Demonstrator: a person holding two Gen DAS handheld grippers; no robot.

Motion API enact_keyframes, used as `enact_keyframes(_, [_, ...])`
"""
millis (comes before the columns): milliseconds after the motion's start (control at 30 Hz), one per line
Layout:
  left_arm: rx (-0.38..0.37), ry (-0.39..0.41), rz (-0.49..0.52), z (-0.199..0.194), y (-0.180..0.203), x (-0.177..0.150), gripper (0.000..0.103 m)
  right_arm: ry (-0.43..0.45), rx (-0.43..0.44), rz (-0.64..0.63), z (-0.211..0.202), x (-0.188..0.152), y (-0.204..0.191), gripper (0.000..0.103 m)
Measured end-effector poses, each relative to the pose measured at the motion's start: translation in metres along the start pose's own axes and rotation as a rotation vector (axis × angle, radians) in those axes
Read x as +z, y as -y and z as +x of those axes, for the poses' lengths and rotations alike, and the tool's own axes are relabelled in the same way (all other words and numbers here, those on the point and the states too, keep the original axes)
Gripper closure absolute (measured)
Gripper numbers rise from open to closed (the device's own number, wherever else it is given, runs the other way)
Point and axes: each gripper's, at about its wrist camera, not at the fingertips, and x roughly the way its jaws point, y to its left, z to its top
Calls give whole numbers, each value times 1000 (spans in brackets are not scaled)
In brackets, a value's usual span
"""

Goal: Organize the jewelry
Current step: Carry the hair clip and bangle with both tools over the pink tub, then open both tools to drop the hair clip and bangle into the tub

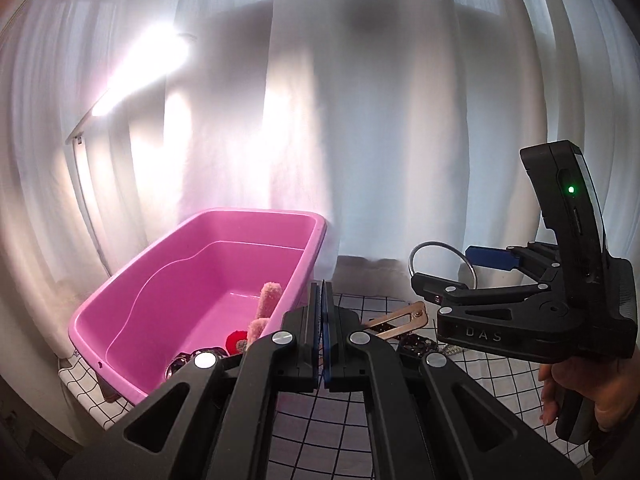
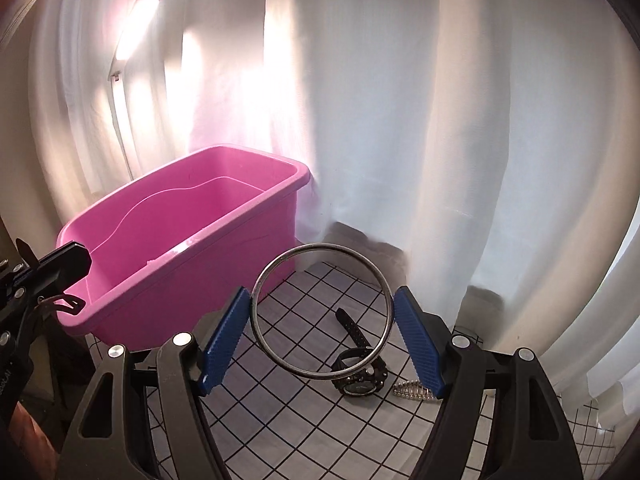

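Left gripper (image 1: 323, 334): your fingers are pressed together, holding nothing.
Right gripper (image 2: 322, 320): your fingers grasp the bangle (image 2: 320, 312), mid-frame above the table (image 2: 280, 420).
Left to do: watch (image 2: 358, 376) and chain (image 2: 412, 391), lower right.
Done: several pieces lie in the tub (image 2: 224, 264), upper left.

L tool (image 1: 323, 332) pads pressed together, R tool (image 2: 322, 336) spread wide w/ ring clamped between pads, raised
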Motion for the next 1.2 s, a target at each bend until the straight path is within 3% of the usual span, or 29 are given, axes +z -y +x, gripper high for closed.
enact_keyframes(333, [77, 45, -63, -12, -66, 28, 102, 82, 85, -63, 7, 55, -52, 32])
enact_keyframes(567, [135, 16, -101, 8, -120, 37, 102, 90, 134, -111, 32, 81, -93, 32])
enact_keyframes(933, [165, -100, -180, 58, -177, 31, 102, -21, 175, -144, 99, 95, -137, 32])
enact_keyframes(1200, [160, -211, -229, 89, -197, 22, 101, -152, 135, -149, 134, 93, -142, 32])
